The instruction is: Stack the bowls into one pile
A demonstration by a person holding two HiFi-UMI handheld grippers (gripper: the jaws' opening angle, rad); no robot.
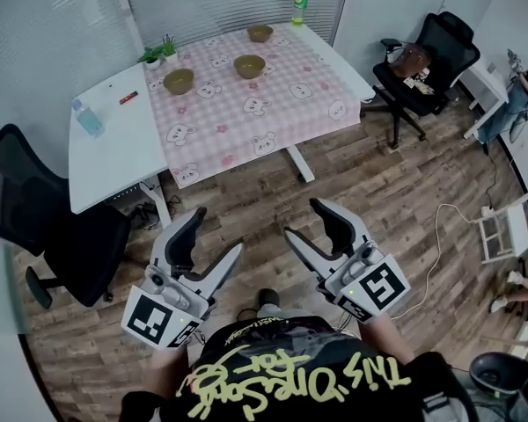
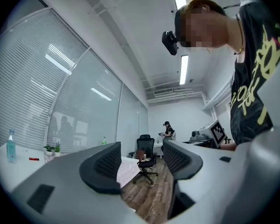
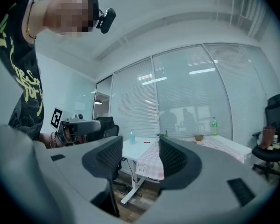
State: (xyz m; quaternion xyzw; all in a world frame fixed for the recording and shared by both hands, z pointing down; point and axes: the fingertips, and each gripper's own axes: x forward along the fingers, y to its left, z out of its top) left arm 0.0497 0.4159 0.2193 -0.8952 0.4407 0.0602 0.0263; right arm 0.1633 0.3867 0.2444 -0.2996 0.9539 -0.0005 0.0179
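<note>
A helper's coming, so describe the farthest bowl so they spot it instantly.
Go to the table with the pink checked cloth. The farthest bowl sits at the cloth's far edge by the green bottle; the other two bowls sit nearer the camera.

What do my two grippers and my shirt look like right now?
The left gripper and right gripper match: light grey shells, black ribbed pads inside the jaws, a cube of black-and-white square markers at the rear. The person wears a black T-shirt with yellow lettering.
</note>
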